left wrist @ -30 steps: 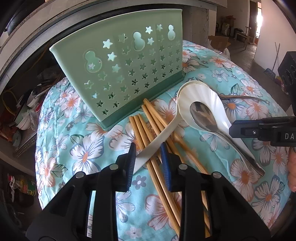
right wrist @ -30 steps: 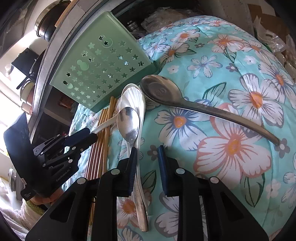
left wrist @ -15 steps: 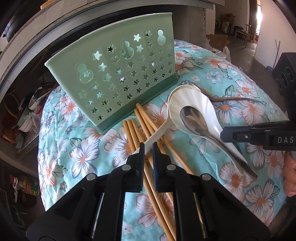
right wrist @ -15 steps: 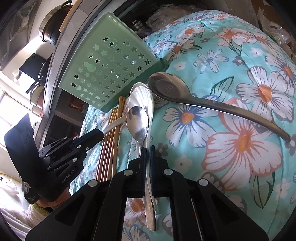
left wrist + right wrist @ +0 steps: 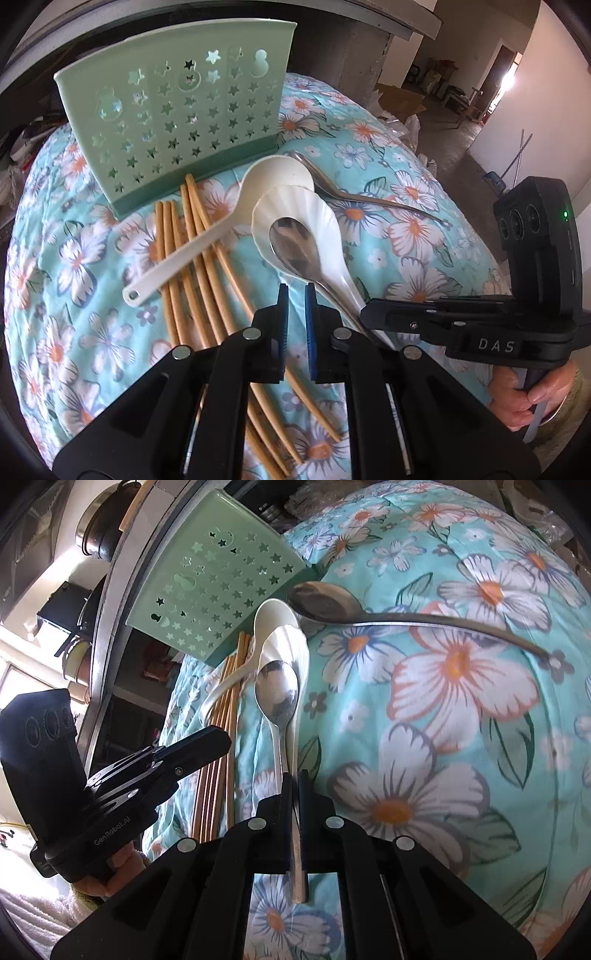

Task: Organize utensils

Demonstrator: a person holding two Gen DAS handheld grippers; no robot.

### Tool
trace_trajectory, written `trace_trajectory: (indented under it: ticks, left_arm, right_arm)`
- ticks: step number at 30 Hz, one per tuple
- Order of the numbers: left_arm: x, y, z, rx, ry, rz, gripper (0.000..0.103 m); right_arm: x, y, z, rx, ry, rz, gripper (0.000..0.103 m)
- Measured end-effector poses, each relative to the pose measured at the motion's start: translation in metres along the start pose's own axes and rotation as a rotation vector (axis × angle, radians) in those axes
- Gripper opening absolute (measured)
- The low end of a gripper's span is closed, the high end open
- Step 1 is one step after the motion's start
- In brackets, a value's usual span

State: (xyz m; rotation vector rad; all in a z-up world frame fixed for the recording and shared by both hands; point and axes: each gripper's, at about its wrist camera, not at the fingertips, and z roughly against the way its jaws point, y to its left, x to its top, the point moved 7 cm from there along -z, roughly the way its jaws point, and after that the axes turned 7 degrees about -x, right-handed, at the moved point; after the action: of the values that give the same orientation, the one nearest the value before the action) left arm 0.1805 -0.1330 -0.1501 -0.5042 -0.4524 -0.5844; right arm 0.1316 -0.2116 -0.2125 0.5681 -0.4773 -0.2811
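Left claw: hovers above the floral cloth, its 2 blue pads nearly together with a thin slit between them and nothing in it; in the right wrist view it shows at the left edge.

Right claw: clamped on the handle of the steel spoon, whose handle runs between the pads and sticks out behind them; in the left wrist view it reaches in from the right edge.

Steel spoon: its bowl lies inside the bowl of the scalloped white spoon, handle towards the near right.

Scalloped white spoon: near the middle of the desk, its handle running alongside the steel one, its bowl overlapping the rim of the cream ladle.

Cream ladle: bowl just in front of the green rack, handle slanting to the near left across the chopsticks.

Chopsticks: several wooden sticks fanned from the rack's foot towards the near edge.

Green rack: star-punched plastic holder standing upright at the far edge of the desk.

Long steel spoon: lies alone on the cloth right of the ladle, bowl near the rack's right corner, handle pointing to the right edge.
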Motion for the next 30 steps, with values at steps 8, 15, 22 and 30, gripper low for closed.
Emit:
trace_trajectory:
  ticks: [8,15,22,30]
  left_arm:
    - [-0.015,-0.013,-0.016,-0.095,0.034,0.118,0.035]
    - [-0.007,-0.014,-0.038,0.013,0.063,0.103,0.038]
    - [-0.005,-0.012,-0.047,0.072,0.074,0.081,0.038]
    - [-0.002,-0.004,-0.038,0.074,0.069,0.123,0.015]
  right_arm:
    - [-0.026,0.001,0.006,-0.001,0.035,-0.006,0.004]
    - [-0.028,0.002,0.006,-0.006,0.032,-0.006,0.004]
    - [-0.027,0.001,0.004,-0.001,0.034,-0.004,0.004]
    - [-0.027,0.003,0.002,-0.001,0.037,-0.003,0.004]
